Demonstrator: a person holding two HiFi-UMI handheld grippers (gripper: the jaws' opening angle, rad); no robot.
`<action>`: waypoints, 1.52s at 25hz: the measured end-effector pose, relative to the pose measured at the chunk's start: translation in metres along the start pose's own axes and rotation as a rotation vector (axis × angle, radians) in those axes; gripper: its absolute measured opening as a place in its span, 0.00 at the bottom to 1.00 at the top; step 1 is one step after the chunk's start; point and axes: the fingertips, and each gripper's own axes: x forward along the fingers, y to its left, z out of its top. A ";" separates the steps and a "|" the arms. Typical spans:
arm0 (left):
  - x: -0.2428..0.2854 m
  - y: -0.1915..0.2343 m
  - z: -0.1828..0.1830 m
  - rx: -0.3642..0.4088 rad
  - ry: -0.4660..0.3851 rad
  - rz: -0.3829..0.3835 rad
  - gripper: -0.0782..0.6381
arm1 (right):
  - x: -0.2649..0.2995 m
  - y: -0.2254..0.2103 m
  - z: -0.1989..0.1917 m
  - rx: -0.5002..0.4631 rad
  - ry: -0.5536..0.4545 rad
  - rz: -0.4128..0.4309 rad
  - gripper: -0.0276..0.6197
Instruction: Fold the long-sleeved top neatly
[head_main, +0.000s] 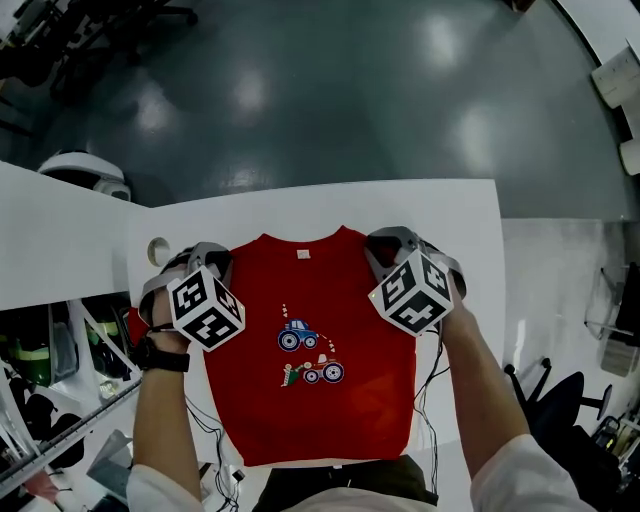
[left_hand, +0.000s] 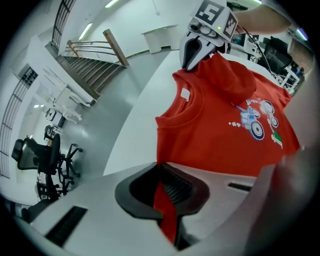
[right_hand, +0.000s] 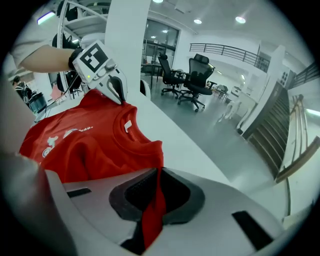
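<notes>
While both pairs of jaws are pressed shut on red cloth, the long-sleeved top lies face up on the white table.
The left gripper pinches the shoulder left of the collar, the right gripper the shoulder right of it; the body spreads below the collar. If one gripper pulls sooner or higher, the thin cloth may slip out and the fold would come crooked.

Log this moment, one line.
left gripper: shut on red top shoulder | right gripper: shut on other shoulder | print up, white table
</notes>
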 end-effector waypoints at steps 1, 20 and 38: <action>0.001 0.004 0.002 0.002 -0.003 0.007 0.15 | 0.001 -0.004 0.001 -0.002 -0.003 -0.005 0.10; -0.030 0.053 0.011 -0.195 -0.142 0.249 0.26 | -0.019 -0.054 0.017 0.102 -0.138 -0.142 0.18; -0.076 -0.021 -0.139 -0.404 -0.041 0.188 0.29 | -0.075 0.073 0.087 0.055 -0.292 -0.055 0.15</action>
